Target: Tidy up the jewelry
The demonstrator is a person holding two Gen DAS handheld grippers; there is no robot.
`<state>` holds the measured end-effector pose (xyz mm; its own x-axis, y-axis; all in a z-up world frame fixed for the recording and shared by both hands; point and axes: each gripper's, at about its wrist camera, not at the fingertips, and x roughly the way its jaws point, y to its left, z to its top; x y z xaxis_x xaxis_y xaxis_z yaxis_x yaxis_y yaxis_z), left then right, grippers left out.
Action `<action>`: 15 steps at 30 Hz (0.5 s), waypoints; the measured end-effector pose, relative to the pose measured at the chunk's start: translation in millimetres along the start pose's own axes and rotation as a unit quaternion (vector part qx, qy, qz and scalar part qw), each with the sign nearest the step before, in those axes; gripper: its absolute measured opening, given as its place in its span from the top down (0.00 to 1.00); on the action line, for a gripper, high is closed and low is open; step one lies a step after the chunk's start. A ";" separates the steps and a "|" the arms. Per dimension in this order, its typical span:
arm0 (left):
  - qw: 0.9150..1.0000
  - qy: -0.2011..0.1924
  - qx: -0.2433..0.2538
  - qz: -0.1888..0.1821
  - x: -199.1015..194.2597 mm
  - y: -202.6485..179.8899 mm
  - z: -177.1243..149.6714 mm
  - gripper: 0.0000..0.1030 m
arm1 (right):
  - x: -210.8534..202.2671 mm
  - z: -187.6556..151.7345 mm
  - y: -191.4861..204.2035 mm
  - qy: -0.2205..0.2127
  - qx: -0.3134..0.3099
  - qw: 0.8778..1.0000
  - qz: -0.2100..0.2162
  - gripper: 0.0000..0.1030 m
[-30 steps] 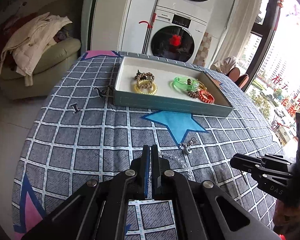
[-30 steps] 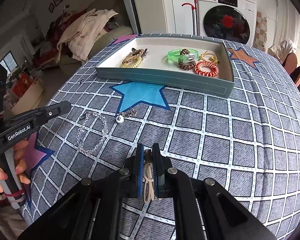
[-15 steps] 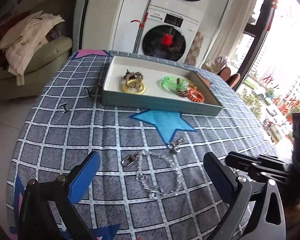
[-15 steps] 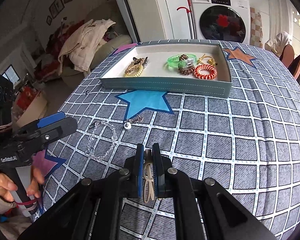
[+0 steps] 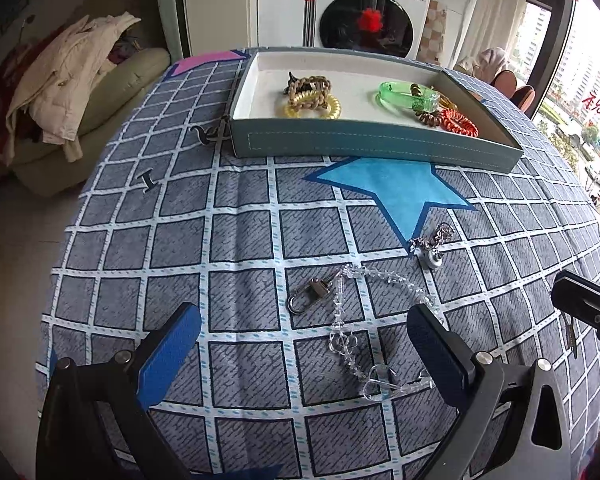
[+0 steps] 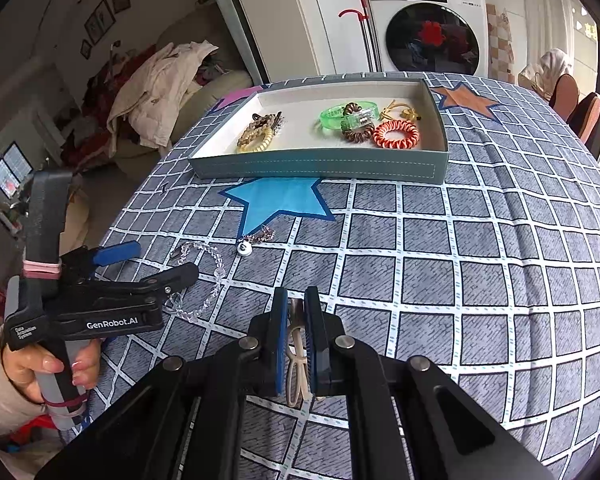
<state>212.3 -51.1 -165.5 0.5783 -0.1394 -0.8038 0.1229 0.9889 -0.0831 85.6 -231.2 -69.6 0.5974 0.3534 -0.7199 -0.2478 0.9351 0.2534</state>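
Note:
A clear bead bracelet (image 5: pixel 340 340) with a small silver padlock clasp (image 5: pixel 308 296) lies on the checked tablecloth. My left gripper (image 5: pixel 300 320) stands open low over it, with the bracelet's near half between the blue pads and no pad touching it. A silver chain with a round charm (image 5: pixel 432 248) lies just beyond, at the tip of the blue star. My right gripper (image 6: pixel 296 304) is shut on a beige hair tie (image 6: pixel 296 356) and hovers over the cloth. In its view the left gripper (image 6: pixel 160 260) straddles the bracelet (image 6: pixel 216 256). The teal tray (image 5: pixel 372 144) holds several hair ties and a green bangle (image 5: pixel 408 96).
Two black hair clips (image 5: pixel 212 134) (image 5: pixel 148 180) lie on the cloth left of the tray. The table's edge falls away at the left, toward a sofa with clothes (image 5: pixel 72 80). A washing machine (image 5: pixel 364 20) stands behind the table. A hand (image 6: pixel 48 368) holds the left gripper's handle.
My left gripper has gone from shut to wide open and has sunk forward toward the bead bracelet. The right gripper has stayed put, still shut on the hair tie.

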 end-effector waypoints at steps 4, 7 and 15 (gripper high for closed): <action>1.000 0.005 0.020 0.009 20.2 -3.4 -5.0 0.00 | -1.1 0.4 0.1 -0.001 0.004 1.000 0.001 0.91; 0.999 -0.010 0.034 0.002 24.7 -9.5 -7.1 0.08 | -1.4 2.1 -1.5 -0.002 0.010 1.000 0.004 0.91; 0.996 -0.022 0.067 -0.049 47.2 -28.5 -0.1 0.72 | -6.8 9.1 -3.9 -0.011 0.026 1.000 0.003 0.91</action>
<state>236.0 -85.8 -201.1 0.5926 -0.2393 -0.7691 0.2851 0.9553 -0.0776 89.5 -237.0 -59.8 0.6128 0.3595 -0.7037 -0.2125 0.9327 0.2915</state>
